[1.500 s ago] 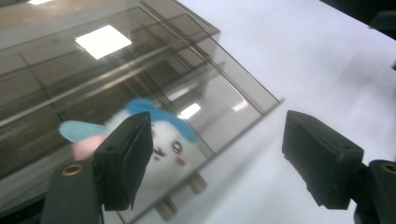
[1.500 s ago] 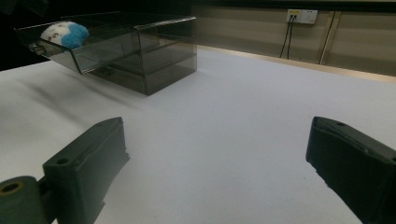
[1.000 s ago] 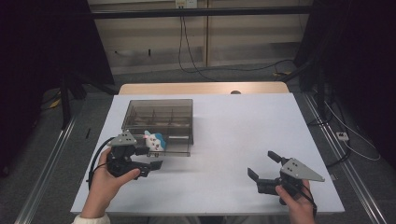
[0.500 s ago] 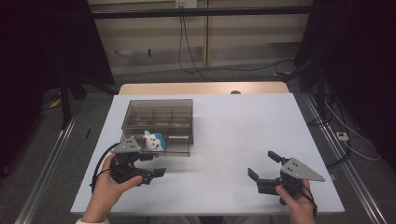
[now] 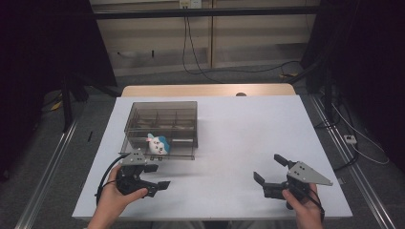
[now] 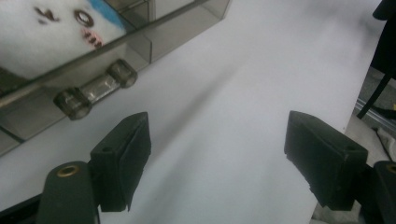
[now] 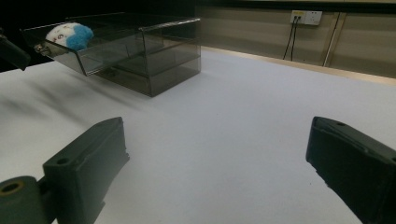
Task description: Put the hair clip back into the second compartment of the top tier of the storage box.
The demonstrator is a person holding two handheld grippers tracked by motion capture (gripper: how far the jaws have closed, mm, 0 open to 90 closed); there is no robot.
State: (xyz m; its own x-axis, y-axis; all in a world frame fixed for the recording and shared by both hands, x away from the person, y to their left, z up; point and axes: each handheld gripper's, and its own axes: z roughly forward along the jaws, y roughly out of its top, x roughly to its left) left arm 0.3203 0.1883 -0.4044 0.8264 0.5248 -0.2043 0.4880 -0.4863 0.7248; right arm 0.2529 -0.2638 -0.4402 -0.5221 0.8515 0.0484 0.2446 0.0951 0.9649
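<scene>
White table [image 5: 229, 143]; plush toy [image 6: 42, 32] cropped behind box wall [image 6: 140, 42].

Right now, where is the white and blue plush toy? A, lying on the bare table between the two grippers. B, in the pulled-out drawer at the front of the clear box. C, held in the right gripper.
B: the plush toy sits in the drawer of the clear box, and both grippers are open.

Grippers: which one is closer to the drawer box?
The left gripper, just in front of the smoky drawer box with the plush toy in its open drawer. The right gripper sits well off, across bare table.
</scene>
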